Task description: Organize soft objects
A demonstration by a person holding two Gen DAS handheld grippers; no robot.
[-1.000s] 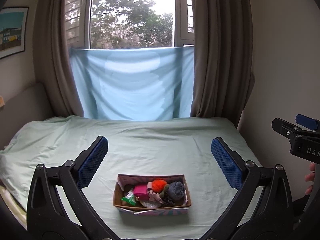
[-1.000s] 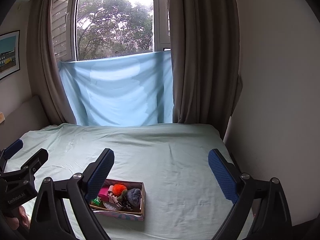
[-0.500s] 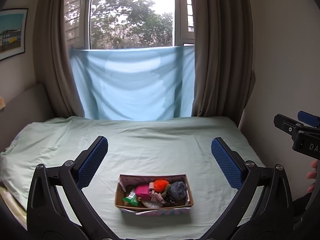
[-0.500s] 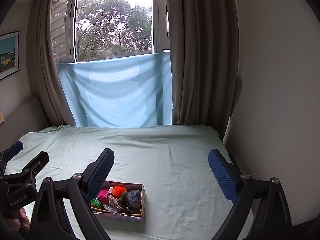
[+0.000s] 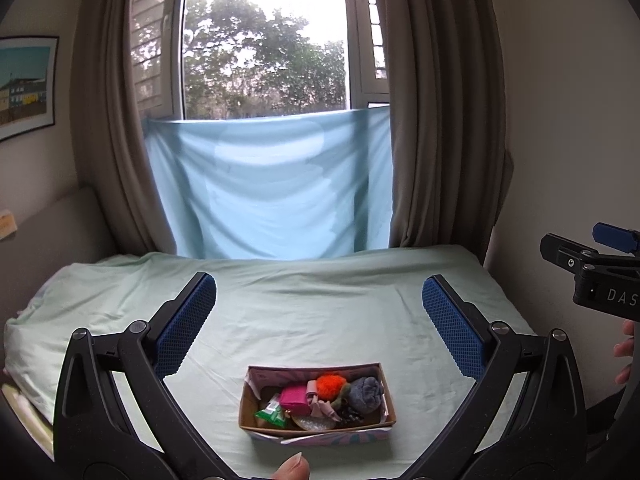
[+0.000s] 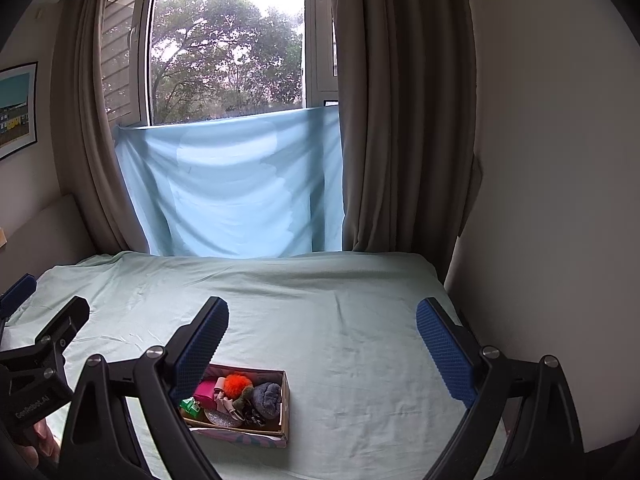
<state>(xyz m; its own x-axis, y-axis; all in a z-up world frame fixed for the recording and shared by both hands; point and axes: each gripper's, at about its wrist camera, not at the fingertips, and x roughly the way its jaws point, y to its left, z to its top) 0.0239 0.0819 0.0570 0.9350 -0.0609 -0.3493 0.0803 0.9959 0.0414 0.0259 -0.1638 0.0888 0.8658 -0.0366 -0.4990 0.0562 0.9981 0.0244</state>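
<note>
A small cardboard box (image 5: 390, 390) sits on the pale green bed near its front edge; it also shows in the right wrist view (image 6: 285, 398). It holds soft items: an orange pompom (image 5: 331, 385), a grey-blue fuzzy ball (image 5: 366, 394), a pink pouch (image 5: 295, 397), a green packet (image 5: 272, 416). My left gripper (image 5: 319, 324) is open and empty, above and behind the box. My right gripper (image 6: 322, 350) is open and empty, to the right of the box.
The bed sheet (image 5: 320, 300) stretches back to a light blue cloth (image 5: 272, 188) hung under the window, between brown curtains. A wall runs along the bed's right side (image 6: 540, 200). The right gripper's body shows at the right edge of the left wrist view (image 5: 592, 276).
Both grippers have drifted slightly; the box sits a little lower and more to the right in the left wrist view. A thumb tip now shows at the bottom edge there.
</note>
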